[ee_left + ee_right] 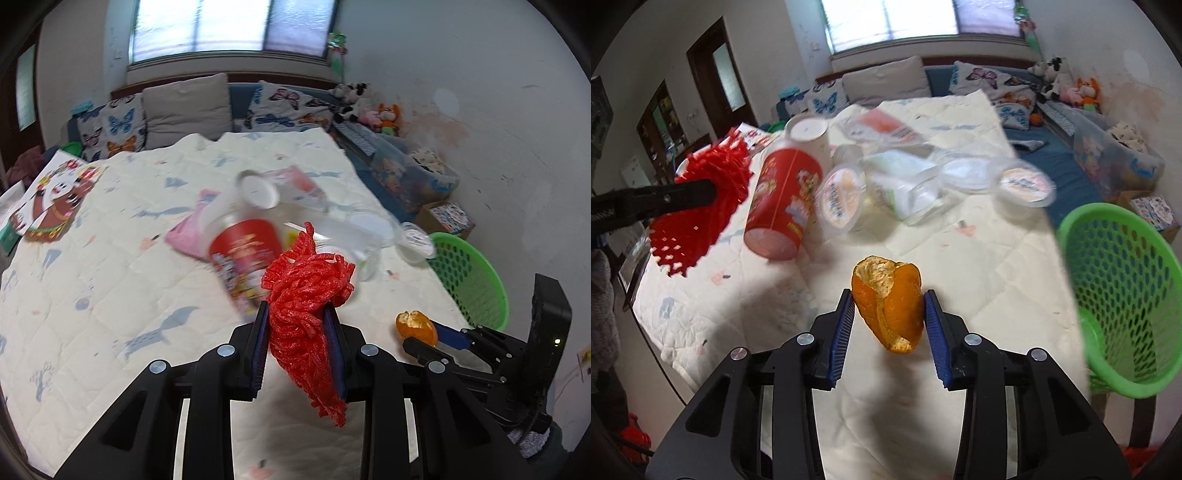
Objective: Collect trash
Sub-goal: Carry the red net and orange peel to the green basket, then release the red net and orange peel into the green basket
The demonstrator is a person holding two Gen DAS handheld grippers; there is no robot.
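Red foam netting [306,314] droops from the left gripper's [297,343] clamp; the right gripper [889,321] pinches orange peel [888,306], which may slip short of the green basket [1123,295] at right.

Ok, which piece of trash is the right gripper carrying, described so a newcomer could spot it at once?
Start from the cream quilted bedspread with the green mesh basket at its right edge. Just left of that basket, the right gripper has its blue-padded jaws shut on an orange peel. It is the only orange, curled scrap; its neighbours are clear plastic tubs and a red canister.
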